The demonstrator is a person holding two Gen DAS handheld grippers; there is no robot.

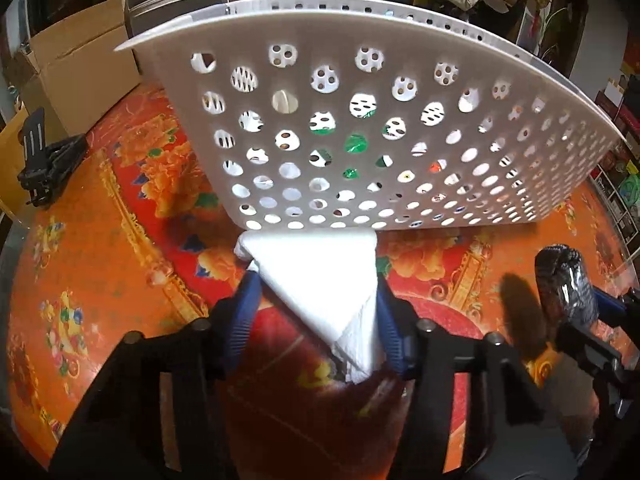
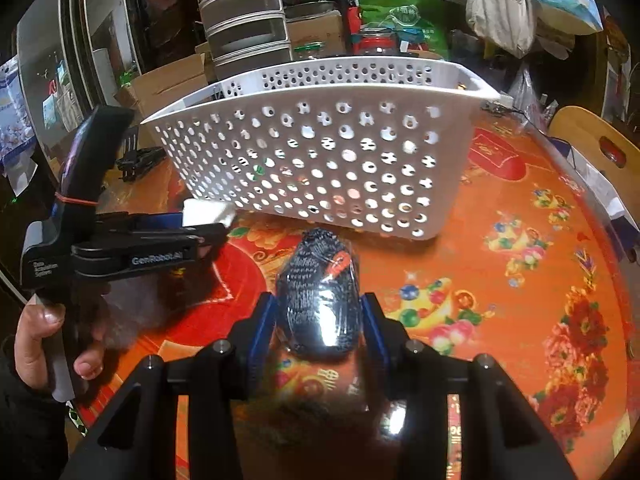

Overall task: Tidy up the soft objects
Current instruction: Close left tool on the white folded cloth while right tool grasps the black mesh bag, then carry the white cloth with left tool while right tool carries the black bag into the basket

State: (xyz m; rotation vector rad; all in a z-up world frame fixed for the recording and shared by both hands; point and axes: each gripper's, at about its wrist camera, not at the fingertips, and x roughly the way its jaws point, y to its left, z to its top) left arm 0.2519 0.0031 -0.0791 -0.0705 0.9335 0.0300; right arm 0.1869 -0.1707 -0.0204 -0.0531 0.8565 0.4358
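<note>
left gripper [image 1: 316,304] clamped on white tissue pack [image 1: 320,280], right gripper [image 2: 318,320] clamped on dark wrapped bundle [image 2: 320,300]; both just before basket [image 2: 320,152]

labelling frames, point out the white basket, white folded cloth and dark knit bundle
white basket [image 2: 320,160]: right wrist view, perforated front wall
white folded cloth [image 1: 320,276]: left wrist view, flat top
dark knit bundle [image 2: 320,300]: right wrist view, middle

A round table [image 2: 520,216] wears a glossy orange-red floral cloth with glare spots; behind it cardboard boxes [image 1: 80,68] crowd the left; a grey stack of drawers [image 2: 244,28] stands at the back; green bags [image 2: 404,16] and hanging cloth bags [image 2: 500,4] fill the dim, cluttered rear; a wooden chair back [image 2: 592,140] shows at right.
</note>
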